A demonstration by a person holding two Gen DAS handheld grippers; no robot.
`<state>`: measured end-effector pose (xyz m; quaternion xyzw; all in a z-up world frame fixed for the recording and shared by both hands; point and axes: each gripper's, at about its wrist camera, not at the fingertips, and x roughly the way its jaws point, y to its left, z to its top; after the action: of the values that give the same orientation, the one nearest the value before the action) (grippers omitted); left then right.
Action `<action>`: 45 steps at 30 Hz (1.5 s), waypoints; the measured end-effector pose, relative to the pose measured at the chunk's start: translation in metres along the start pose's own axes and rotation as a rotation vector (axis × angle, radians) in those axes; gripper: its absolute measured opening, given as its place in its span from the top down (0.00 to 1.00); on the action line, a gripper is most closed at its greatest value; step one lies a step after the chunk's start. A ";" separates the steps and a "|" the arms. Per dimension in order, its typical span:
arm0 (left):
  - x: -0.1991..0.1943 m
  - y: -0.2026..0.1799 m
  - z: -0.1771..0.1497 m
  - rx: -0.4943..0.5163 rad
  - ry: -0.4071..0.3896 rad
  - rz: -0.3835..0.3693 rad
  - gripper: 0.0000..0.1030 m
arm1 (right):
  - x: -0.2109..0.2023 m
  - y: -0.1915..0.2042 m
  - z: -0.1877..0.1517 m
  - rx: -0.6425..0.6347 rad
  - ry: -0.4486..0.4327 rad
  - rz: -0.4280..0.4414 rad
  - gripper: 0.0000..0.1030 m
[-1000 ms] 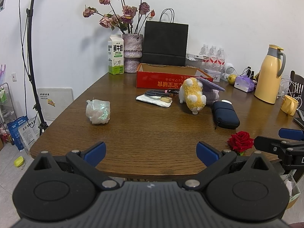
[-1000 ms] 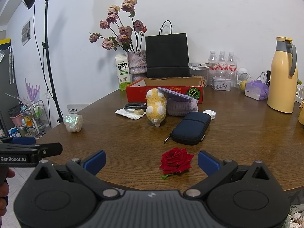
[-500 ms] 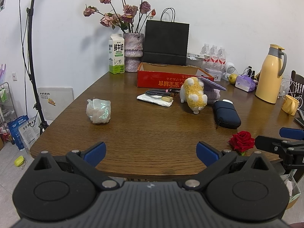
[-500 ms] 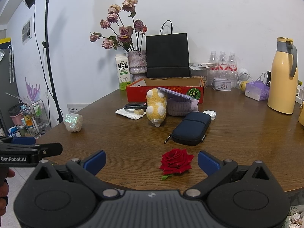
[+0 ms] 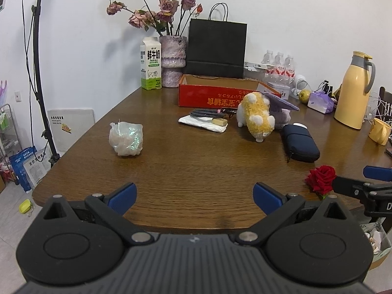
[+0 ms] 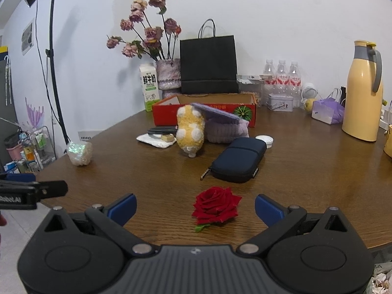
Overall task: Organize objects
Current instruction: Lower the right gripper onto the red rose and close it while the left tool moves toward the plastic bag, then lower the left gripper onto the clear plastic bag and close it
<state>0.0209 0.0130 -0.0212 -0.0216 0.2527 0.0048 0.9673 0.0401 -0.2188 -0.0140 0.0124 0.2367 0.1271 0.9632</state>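
Note:
A red rose (image 6: 215, 205) lies near the table's front edge, between the wide-apart blue fingers of my right gripper (image 6: 195, 207), which is open and holds nothing. From the left wrist view the rose (image 5: 320, 177) sits far right, beside the right gripper's dark finger (image 5: 352, 187). My left gripper (image 5: 194, 197) is open over bare wood at the front edge. Farther back lie a dark blue zip case (image 6: 238, 160), a yellow plush toy (image 6: 190, 131), a purple cloth pouch (image 6: 224, 127), a crumpled iridescent bag (image 5: 126, 138) and an open red box (image 5: 220, 93).
On the wooden table (image 5: 196, 166), a white cloth with a cable and small block (image 5: 207, 121) lies before the box. At the back stand a milk carton (image 5: 151, 67), flower vase (image 5: 172, 60), black paper bag (image 5: 216, 46) and water bottles (image 6: 281, 73). A yellow thermos (image 6: 362, 93) stands right.
Both grippers have eased slightly forward toward the table; the rose now sits a little closer between the right gripper's fingers. Nothing on the table has moved.

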 end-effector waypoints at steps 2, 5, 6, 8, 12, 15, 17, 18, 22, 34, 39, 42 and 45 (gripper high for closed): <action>0.006 0.001 0.001 -0.004 0.008 0.009 0.00 | 0.008 -0.002 -0.001 -0.007 0.009 -0.008 0.00; 0.016 0.004 0.002 -0.014 0.019 0.015 0.00 | 0.019 -0.003 -0.003 -0.028 0.016 -0.021 0.00; 0.019 0.005 0.002 -0.016 0.024 0.021 0.00 | 0.023 -0.003 -0.003 -0.038 0.018 -0.028 0.01; 0.026 0.007 0.003 -0.021 0.031 0.027 0.00 | 0.031 -0.004 -0.005 -0.051 0.027 -0.040 0.02; 0.034 0.009 0.005 -0.023 0.038 0.039 0.00 | 0.046 -0.008 -0.004 -0.055 0.047 -0.042 0.03; 0.039 0.011 0.006 -0.027 0.043 0.045 0.00 | 0.055 -0.009 -0.005 -0.063 0.057 -0.032 0.08; 0.042 0.011 0.007 -0.028 0.048 0.047 0.00 | 0.062 -0.009 -0.006 -0.065 0.069 -0.021 0.12; 0.043 0.012 0.007 -0.027 0.050 0.048 0.00 | 0.064 -0.010 -0.007 -0.064 0.076 -0.019 0.15; 0.049 0.013 0.008 -0.029 0.055 0.054 0.00 | 0.071 -0.009 -0.011 -0.081 0.083 -0.016 0.39; 0.071 0.037 0.018 -0.040 0.071 0.098 0.00 | 0.083 -0.004 -0.001 -0.080 0.064 0.035 0.62; 0.082 0.053 0.025 -0.041 0.073 0.116 0.00 | 0.091 0.005 0.008 -0.085 0.054 0.042 0.63; 0.089 0.061 0.029 -0.040 0.073 0.121 0.00 | 0.095 0.010 0.012 -0.088 0.051 0.040 0.63; 0.097 0.069 0.034 -0.041 0.074 0.120 0.00 | 0.100 0.012 0.016 -0.085 0.050 0.033 0.63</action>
<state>0.1210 0.0836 -0.0415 -0.0265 0.2892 0.0674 0.9545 0.1303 -0.1810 -0.0441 -0.0277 0.2549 0.1530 0.9544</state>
